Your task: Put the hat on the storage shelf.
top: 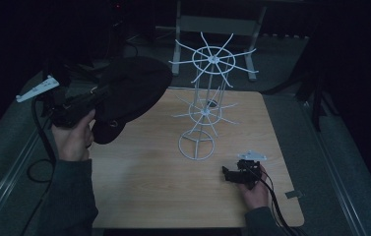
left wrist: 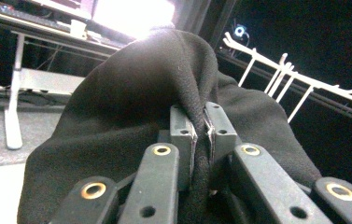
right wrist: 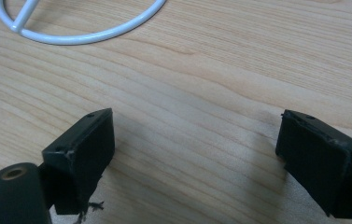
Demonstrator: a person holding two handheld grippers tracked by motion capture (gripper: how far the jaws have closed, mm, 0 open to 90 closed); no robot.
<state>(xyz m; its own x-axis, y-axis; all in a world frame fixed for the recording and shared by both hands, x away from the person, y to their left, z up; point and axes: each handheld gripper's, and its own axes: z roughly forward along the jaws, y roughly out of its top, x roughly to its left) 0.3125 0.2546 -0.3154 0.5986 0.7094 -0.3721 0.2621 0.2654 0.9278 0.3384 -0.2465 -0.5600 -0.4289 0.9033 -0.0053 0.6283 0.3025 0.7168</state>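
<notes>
Right now you are resting your right gripper [top: 232,175] low on the desk [top: 148,196] at the near right, its fingers [right wrist: 82,154] spread wide with nothing between them, bare wood grain showing under them and the white ring of the stand's base [right wrist: 80,35] just beyond.

On the near left, you are holding the left gripper [top: 92,101] up off the desk, and its fingers [left wrist: 183,140] are clenched tight on a fold of a black fleece hat [top: 131,91]. From the left gripper view, the cloth is pinched in a narrow ridge between the pads and is draping down over both sides of the gripper. The hat is hanging in the air over the desk's far left corner, clear of the wood, just to the left of the white wire display stand [top: 207,98], whose upper ring of hooks [top: 213,60] is fanning out at about the hat's height.

Judging from this, you are in the carrying step, bringing the hat toward the stand to hang it. The next move is probably calling for you to swing the hat rightward, lift its open edge over one hook tip, and lower it before letting go. The free gripper could be steadying the base, since the light stand may tip.
</notes>
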